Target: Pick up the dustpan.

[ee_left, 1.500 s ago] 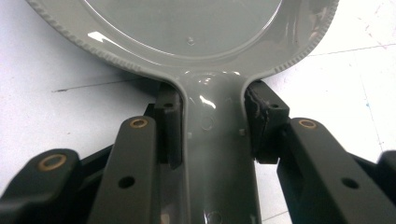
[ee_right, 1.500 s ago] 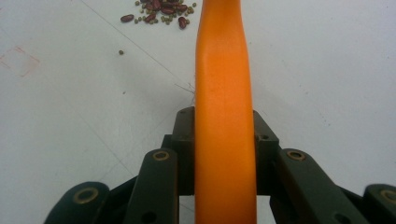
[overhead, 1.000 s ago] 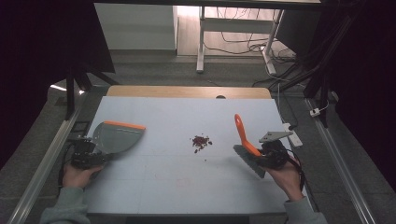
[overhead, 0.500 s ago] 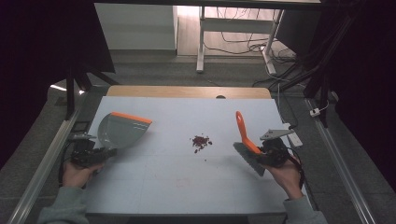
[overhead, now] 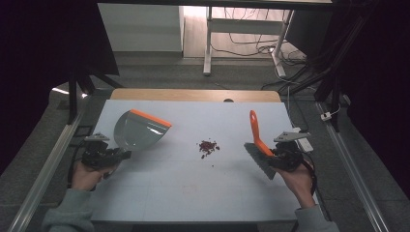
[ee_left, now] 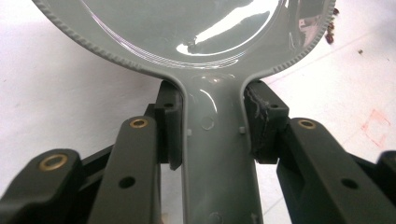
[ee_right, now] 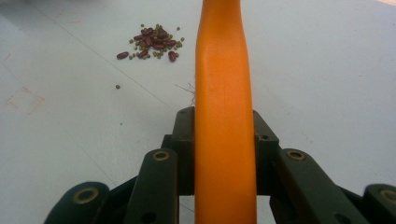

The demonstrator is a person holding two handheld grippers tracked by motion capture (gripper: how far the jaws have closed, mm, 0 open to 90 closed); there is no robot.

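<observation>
White tabletop (overhead: 193, 193) unchanged. Grey dustpan (overhead: 138, 131), left of centre, now lifted and tilted higher than a second ago, left gripper (overhead: 112, 155) jaws clamped on its handle. Brush (overhead: 258, 147) at right unmoved, right gripper (overhead: 278, 157) jaws clamped on its orange handle. Bean pile (overhead: 208, 146) stays mid-table between them.

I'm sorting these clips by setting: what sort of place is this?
Probably a lab or workshop recording bay, not a home: a bare white table between metal rails, loose cables on the floor behind, dark surroundings.
</observation>
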